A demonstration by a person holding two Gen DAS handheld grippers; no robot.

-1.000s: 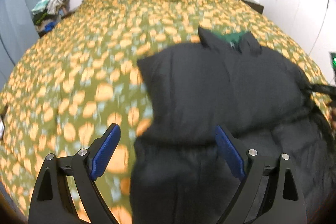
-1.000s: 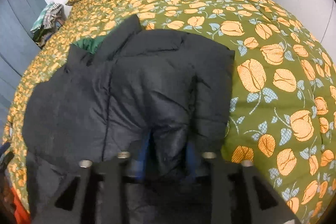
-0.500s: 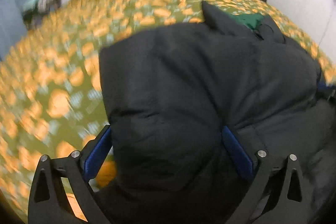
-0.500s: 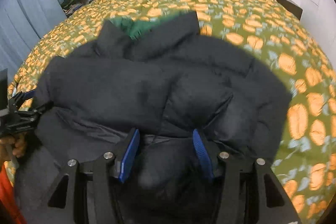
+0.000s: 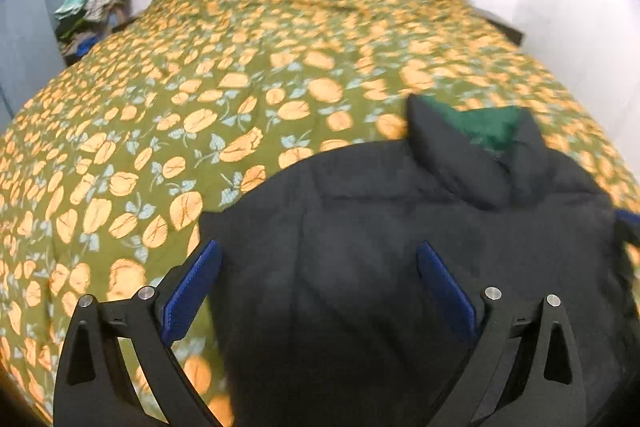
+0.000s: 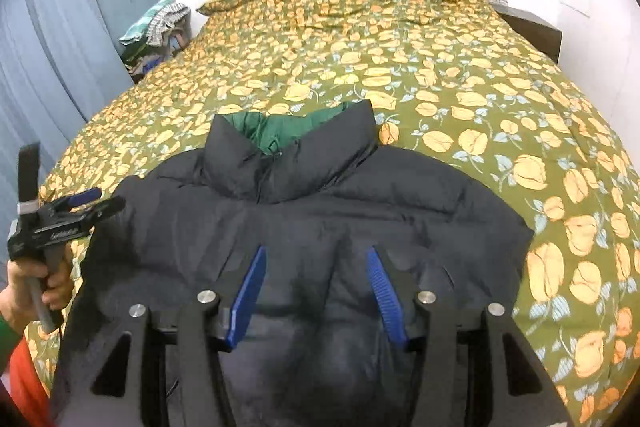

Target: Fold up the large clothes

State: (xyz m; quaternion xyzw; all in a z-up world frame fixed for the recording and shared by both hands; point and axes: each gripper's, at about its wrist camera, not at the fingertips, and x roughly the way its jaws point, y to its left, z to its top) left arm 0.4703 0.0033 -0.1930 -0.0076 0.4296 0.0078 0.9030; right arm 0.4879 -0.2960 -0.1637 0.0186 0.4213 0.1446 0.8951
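Right wrist view: both tongs, left tongs (image 5: pixel 318 277) and right tongs (image 6: pixel 316 291), gape empty over the black jacket (image 6: pixel 320 227); pinch the hem evenly before folding.

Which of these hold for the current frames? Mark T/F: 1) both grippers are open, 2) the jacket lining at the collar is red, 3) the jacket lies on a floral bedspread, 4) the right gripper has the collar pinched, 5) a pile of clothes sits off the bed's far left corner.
1) Both the left gripper and the right gripper are open. True.
2) The black jacket has red lining at the collar. False: the lining is dark green.
3) The jacket lies on a floral bedspread. True.
4) The right gripper pinches the collar. False: its fingers are spread over the jacket's lower body, well short of the collar.
5) A clothes pile sits off the bed's far left corner. True.
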